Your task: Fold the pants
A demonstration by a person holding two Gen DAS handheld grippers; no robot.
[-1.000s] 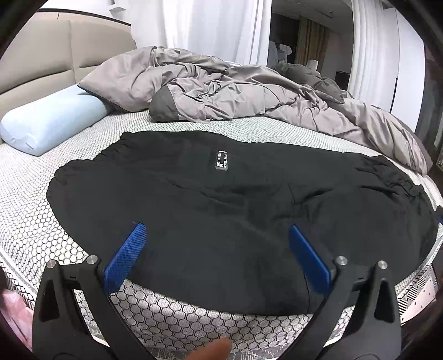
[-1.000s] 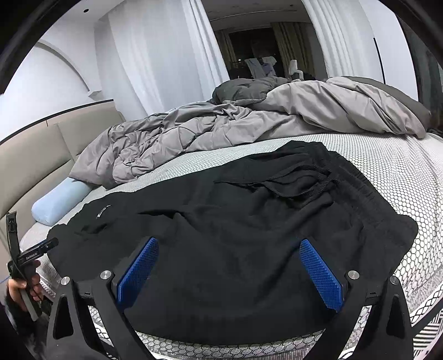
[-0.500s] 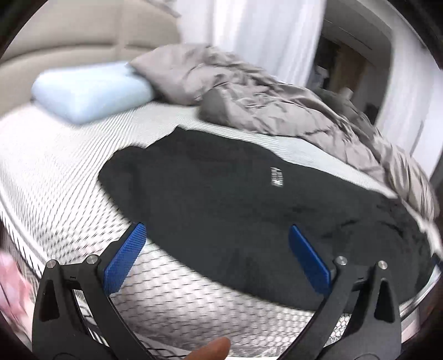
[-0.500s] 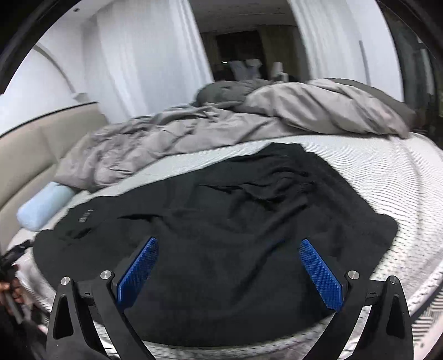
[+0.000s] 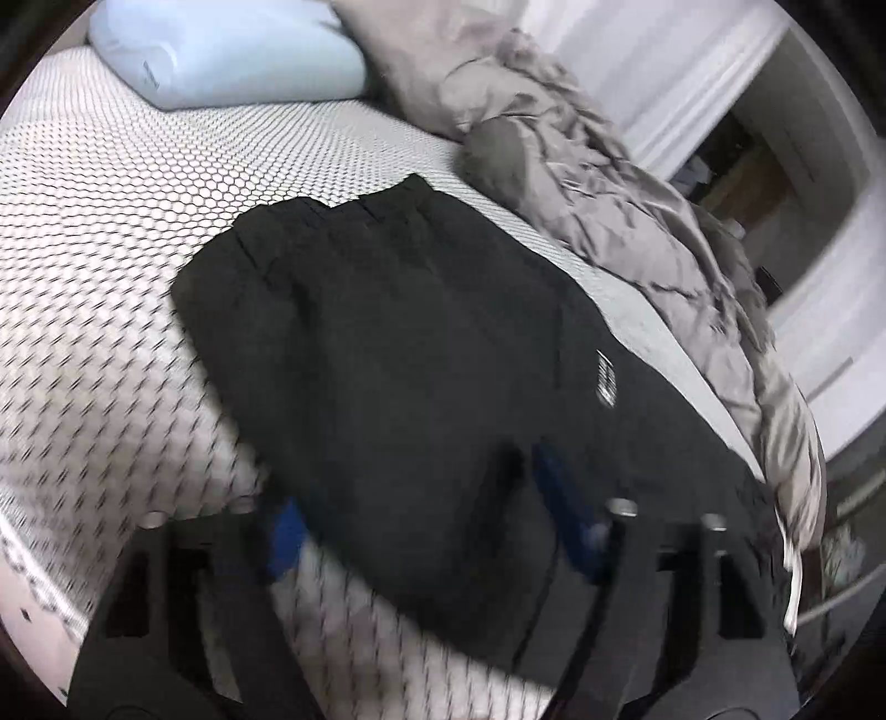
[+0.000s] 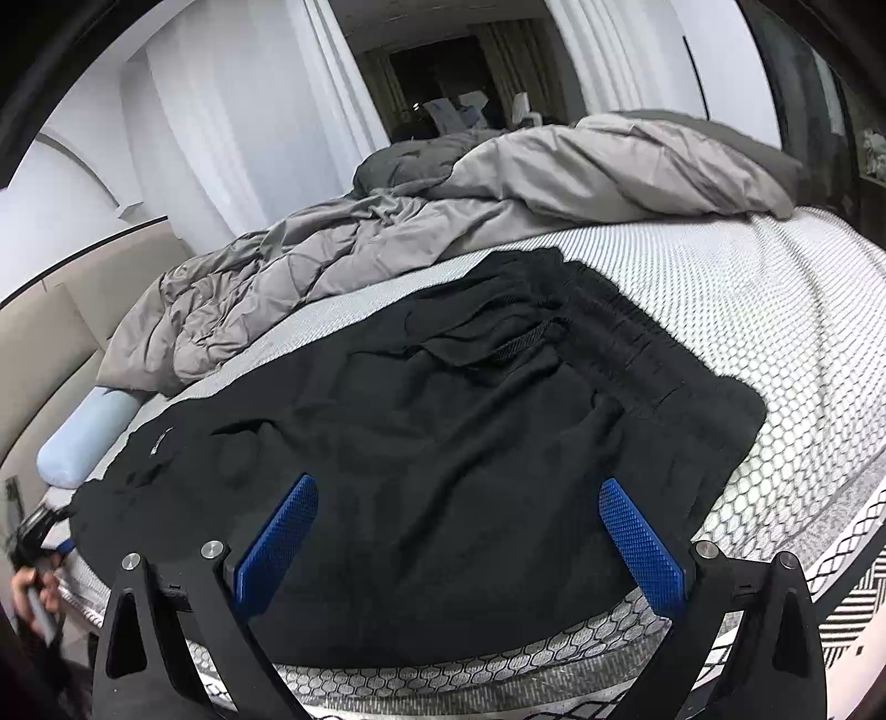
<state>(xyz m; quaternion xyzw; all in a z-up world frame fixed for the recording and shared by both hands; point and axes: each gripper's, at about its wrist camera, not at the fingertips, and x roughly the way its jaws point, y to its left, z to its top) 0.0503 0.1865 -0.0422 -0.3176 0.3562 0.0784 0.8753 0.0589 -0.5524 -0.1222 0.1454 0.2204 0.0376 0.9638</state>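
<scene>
1. Left gripper (image 5: 421, 526): blue pads closing at the near hem of the black fabric pants (image 5: 421, 343); cloth lies between them, view blurred, no firm pinch visible yet
2. Right gripper (image 6: 457, 540): jaws wide apart, holding nothing, hovering over the near edge at the waistband end
3. Pants lie spread flat along the near side of the white hexagon-patterned mattress (image 6: 775, 310)
4. Step judged: first grasp, no fold made. Next: right must pinch its edge, then both lift together
5. Room: bare mattress beyond; rumpled grey duvet (image 6: 498, 194) and pale blue bolster pillow (image 5: 221, 50) bound it
</scene>
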